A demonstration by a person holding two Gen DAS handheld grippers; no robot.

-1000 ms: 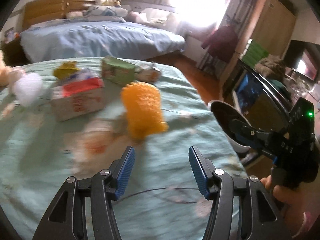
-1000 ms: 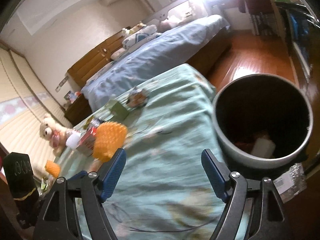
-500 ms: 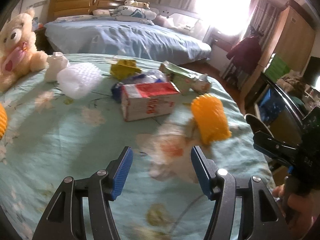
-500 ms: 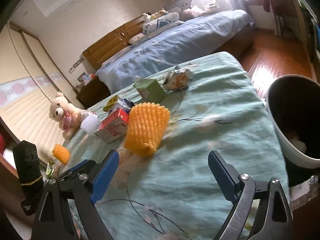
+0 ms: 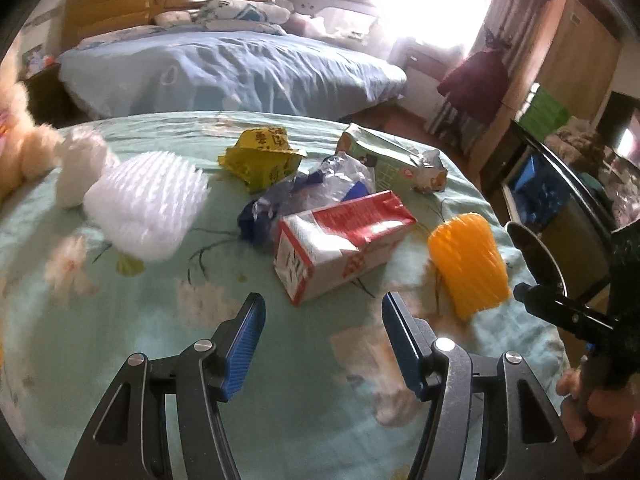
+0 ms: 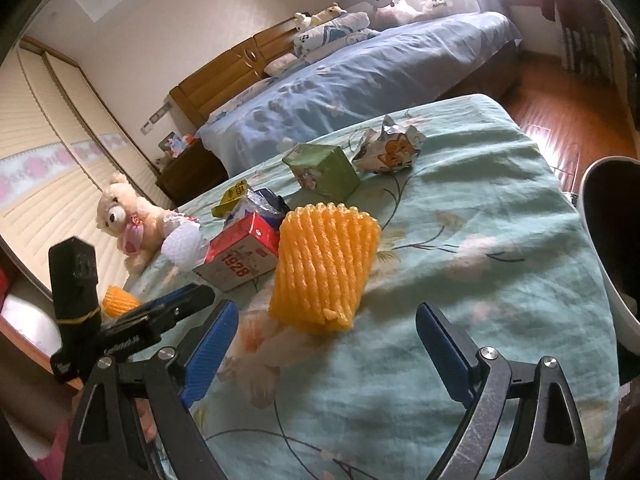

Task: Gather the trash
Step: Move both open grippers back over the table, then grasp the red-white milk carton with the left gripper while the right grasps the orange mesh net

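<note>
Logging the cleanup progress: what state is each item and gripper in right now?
Left gripper: open, empty.
Right gripper: open, empty.
Orange foam net: on the bedspread, untouched.
Red carton: lying on its side.
Green carton: lying down.
Trash bin: beside the bed.

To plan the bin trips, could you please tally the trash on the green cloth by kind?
Orange foam nets: 2
White foam pieces: 2
Cartons: 2
Crumpled wrappers and bags: 3
Total: 9

Black grippers point(image 5: 322, 322) with ribbed blue pads point(image 6: 210, 346), apparently pink sleeve point(image 6: 52, 454).
</note>
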